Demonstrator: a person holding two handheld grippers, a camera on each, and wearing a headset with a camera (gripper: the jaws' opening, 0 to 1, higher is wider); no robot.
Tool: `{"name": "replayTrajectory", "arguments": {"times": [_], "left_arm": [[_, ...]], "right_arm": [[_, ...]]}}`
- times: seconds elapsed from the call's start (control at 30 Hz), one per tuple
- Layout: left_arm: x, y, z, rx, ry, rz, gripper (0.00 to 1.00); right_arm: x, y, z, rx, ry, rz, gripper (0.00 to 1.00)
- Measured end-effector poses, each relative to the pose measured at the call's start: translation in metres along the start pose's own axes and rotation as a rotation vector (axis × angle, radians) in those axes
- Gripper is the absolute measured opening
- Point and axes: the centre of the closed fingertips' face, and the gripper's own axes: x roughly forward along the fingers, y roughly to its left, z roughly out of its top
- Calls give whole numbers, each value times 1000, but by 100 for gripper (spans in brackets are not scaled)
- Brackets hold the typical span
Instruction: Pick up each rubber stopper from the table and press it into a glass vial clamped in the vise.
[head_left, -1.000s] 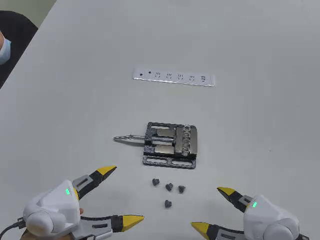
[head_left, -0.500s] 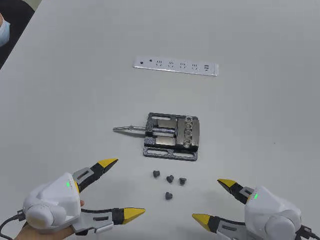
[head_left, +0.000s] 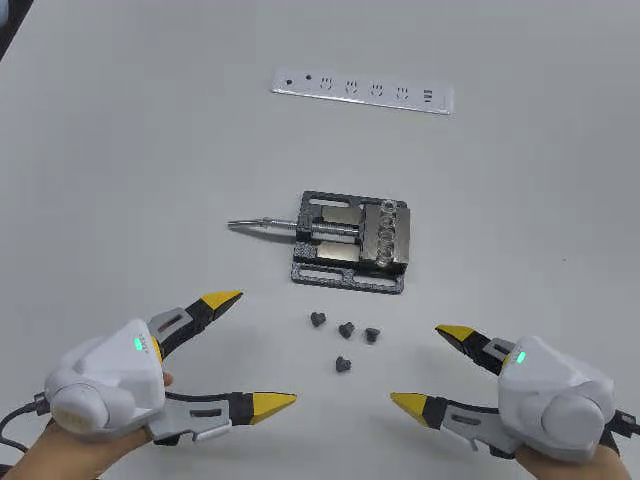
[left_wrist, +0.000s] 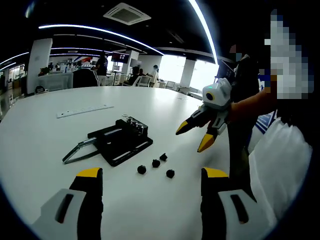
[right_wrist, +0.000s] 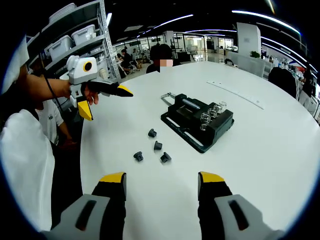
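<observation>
Four dark rubber stoppers (head_left: 346, 329) lie loose on the white table (head_left: 150, 150). Three sit in a short slanting row, and the fourth lies a little apart on the side nearer us. Just beyond them stands the black vise (head_left: 335, 262), with a row of clear glass vials (head_left: 387, 232) held upright between its plates at the end that falls to our right in the head view. Its screw handle (head_left: 262, 226) pokes out the opposite end, towards our left. Farther back, well apart from the vise, a white power strip (head_left: 362, 91) lies flat on the tabletop.

We hold both grippers low at the near edge of the table, one on each side of the stoppers and touching none of them. Our left gripper (head_left: 250, 350) has its yellow-tipped jaws spread wide with only bare table between them. Our right gripper (head_left: 430, 367) is just as widely parted and has hold of nothing. Each gripper view looks out between its own two jaws at the stoppers, with the vise behind them and the other gripper off to one side.
</observation>
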Motion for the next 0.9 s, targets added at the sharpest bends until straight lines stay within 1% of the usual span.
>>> {"name": "replayTrajectory", "arguments": {"times": [0.1,0.33,0.77,0.9], "left_arm": [[1,0,0,-2,-1,-6,79],[2,1,-4,-1,-2,-13,79],[6,2,-12,1,9,-26,78],[7,2,-17,1,11,-36,78]], "right_arm": [[3,-2,1,-16,11,13,56],[10,-7,3,-45,25,37,53],[22,-7,5,-87,45,73,50],[26,-7,7,-95,47,81,48]]}}
